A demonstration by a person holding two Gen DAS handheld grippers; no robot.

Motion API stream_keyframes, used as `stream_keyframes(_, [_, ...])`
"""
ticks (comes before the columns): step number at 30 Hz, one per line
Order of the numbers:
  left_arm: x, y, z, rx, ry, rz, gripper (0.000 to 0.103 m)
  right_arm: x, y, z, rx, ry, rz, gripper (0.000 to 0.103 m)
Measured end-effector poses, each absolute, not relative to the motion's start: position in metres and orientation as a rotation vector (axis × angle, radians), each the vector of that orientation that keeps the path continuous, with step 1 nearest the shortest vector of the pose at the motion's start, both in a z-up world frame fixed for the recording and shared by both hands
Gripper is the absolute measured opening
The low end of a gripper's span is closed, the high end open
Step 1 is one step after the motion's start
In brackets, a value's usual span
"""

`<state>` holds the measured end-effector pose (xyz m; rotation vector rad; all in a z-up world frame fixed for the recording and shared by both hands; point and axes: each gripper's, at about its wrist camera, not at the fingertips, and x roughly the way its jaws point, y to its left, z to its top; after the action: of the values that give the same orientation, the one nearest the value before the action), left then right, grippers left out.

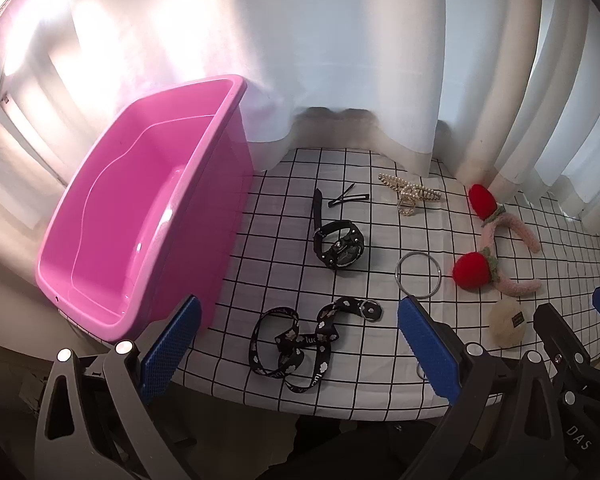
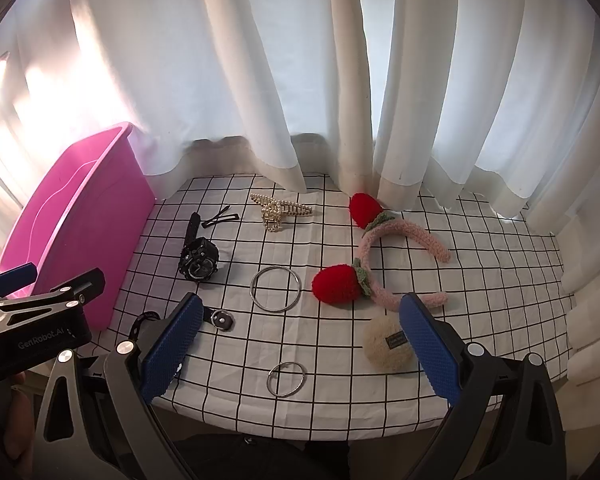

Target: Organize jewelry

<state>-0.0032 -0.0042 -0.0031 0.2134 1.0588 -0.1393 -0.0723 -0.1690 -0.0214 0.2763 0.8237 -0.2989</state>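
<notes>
Two grippers hover at the near edge of a grid-patterned tablecloth (image 2: 380,208), both spread wide with nothing between their blue pads. At far left stands a pink bin (image 1: 148,208); the left gripper (image 1: 296,344) sits just beside it, above a black printed strap (image 1: 300,340). Further right lie a black watch (image 2: 199,258), hairpins (image 2: 220,215) and a pearl claw clip (image 2: 278,211), then a large metal ring (image 2: 275,289). Between the right gripper's (image 2: 300,344) fingers lies a smaller ring (image 2: 286,379), with a cream puff (image 2: 386,343) and strawberry headband (image 2: 380,256) rightmost.
</notes>
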Motion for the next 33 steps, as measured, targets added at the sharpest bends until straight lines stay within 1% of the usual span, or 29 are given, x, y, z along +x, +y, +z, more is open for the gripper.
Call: stream_keyframes(33, [-0.0046, -0.0079, -0.0020, 0.223, 1.055, -0.149, 0.097, -0.0734, -0.1707, -0.0195, 0.285, 0.826, -0.300, 0.094])
